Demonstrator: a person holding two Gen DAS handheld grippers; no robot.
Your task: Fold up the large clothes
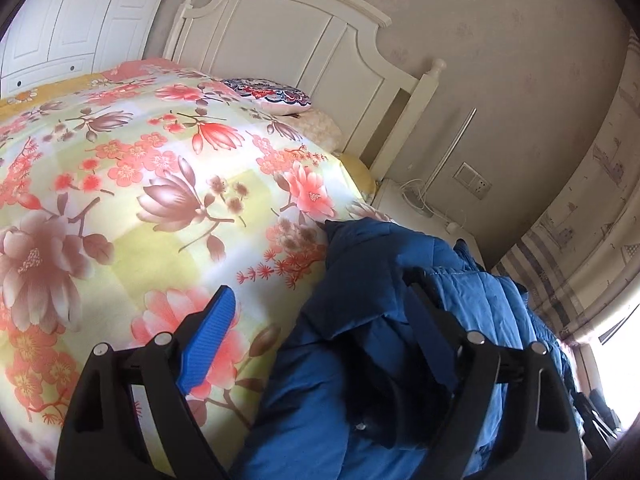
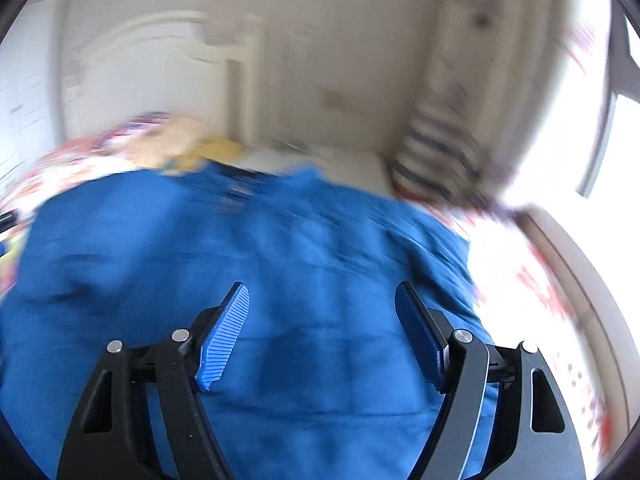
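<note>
On the bed, seen from the left wrist, a blue padded jacket (image 1: 360, 320) lies bunched at the near right, over a floral duvet (image 1: 140, 184) in pink, yellow and brown. No brand, label or writing can be read anywhere. The left gripper (image 1: 320, 300) stands wide, its left finger over the duvet, its right finger dark against the jacket; whether that finger touches the cloth I cannot tell. The jacket's lower part is cut off by the frame edge. Beyond, a patterned cushion (image 1: 272, 94) rests near a white headboard (image 1: 304, 40), with a white wardrobe (image 1: 72, 20) at the left, a bedside table (image 1: 404, 200) with cables, a wall socket (image 1: 472, 180) and a striped curtain (image 1: 560, 240) at the right.

From the right wrist the whole picture is smeared by motion. The jacket (image 2: 260, 260) spreads broad and fairly flat beneath the right gripper (image 2: 322, 304), whose jaws stand apart with nothing pinched between the pads. The headboard (image 2: 160, 64), the curtain (image 2: 440, 152) and a bright window (image 2: 624, 152) show only as blurs.
</note>
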